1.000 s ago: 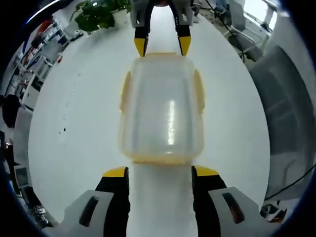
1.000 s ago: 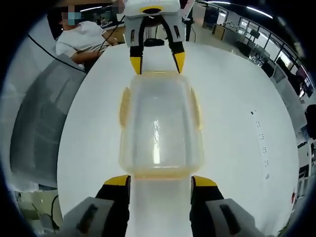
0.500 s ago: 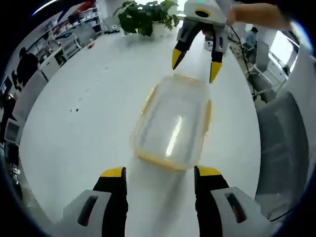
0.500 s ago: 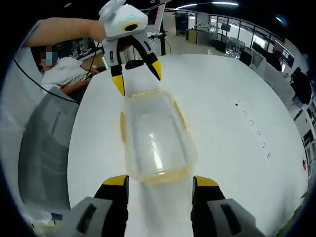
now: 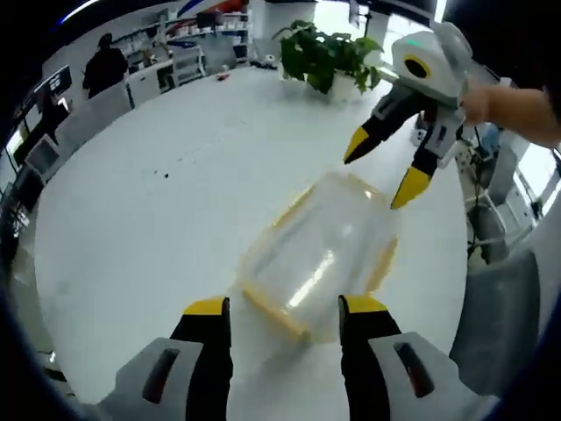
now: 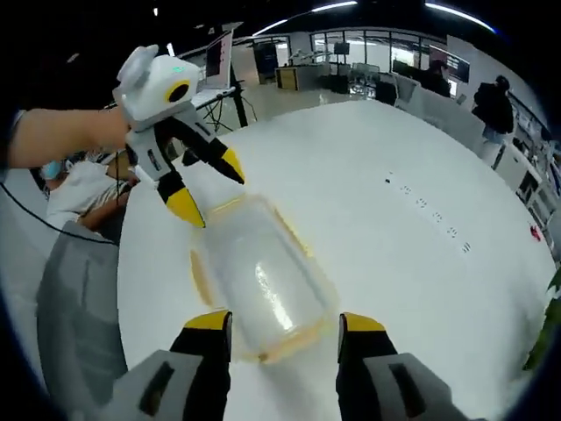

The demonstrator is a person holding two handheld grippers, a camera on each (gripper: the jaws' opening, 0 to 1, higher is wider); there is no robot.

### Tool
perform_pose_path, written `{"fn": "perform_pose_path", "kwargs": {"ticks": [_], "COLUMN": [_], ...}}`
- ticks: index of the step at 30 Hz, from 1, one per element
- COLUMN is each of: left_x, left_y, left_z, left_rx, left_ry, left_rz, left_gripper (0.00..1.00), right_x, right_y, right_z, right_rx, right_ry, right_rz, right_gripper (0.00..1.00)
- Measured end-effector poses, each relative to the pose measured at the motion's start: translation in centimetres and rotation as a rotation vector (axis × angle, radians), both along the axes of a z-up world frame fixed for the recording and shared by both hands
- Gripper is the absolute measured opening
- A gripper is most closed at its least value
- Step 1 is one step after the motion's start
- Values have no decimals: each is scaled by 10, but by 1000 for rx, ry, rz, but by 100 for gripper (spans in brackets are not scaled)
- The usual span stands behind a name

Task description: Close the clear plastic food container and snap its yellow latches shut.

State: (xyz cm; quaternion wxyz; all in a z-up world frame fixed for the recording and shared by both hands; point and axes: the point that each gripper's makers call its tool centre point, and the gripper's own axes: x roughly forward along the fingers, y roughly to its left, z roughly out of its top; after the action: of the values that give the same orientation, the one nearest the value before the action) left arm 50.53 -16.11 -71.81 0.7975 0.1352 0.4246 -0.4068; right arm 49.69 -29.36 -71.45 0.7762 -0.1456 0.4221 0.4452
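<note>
Container [image 5: 320,259] (lid on) lies between both parted tongs [image 5: 283,309] [image 6: 283,317]

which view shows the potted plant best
The left gripper view: the potted plant stands whole at the far edge of the white table, beyond the clear container, its leaves plain to see. The right gripper view catches just a few green leaves at its right edge.

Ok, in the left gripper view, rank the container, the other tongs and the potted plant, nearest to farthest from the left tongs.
1. Container, on the white table right ahead of the left tongs.
2. Right tongs, hovering above the container's far end, upper right.
3. Potted plant, at the table's far edge.
</note>
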Motion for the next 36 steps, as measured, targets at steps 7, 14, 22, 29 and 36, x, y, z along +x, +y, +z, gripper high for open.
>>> {"fn": "perform_pose_path", "kwargs": {"ticks": [7,14,22,29,36], "left_x": [0,-4,-5,-5,-6], "left_y": [-6,-7,-10,-8,-9], "left_z": [-4,-13,-13,-18,-20], "left_rx": [-91,-161,-197,-196,-233], "left_ry": [47,100,106,105,118], "left_rz": [175,278,313,321,343], "left_gripper": [47,46,48,45,45], "right_x": [3,3,-2,-5,-6], "right_y": [1,-2,-4,3,5], "right_z": [-2,-10,-20,-26,-30], "right_rx": [87,150,179,224,231], "right_ry": [66,133,195,251,276], "right_rz": [-178,-370,-507,-542,-567], "right_gripper": [46,47,46,39,41]}}
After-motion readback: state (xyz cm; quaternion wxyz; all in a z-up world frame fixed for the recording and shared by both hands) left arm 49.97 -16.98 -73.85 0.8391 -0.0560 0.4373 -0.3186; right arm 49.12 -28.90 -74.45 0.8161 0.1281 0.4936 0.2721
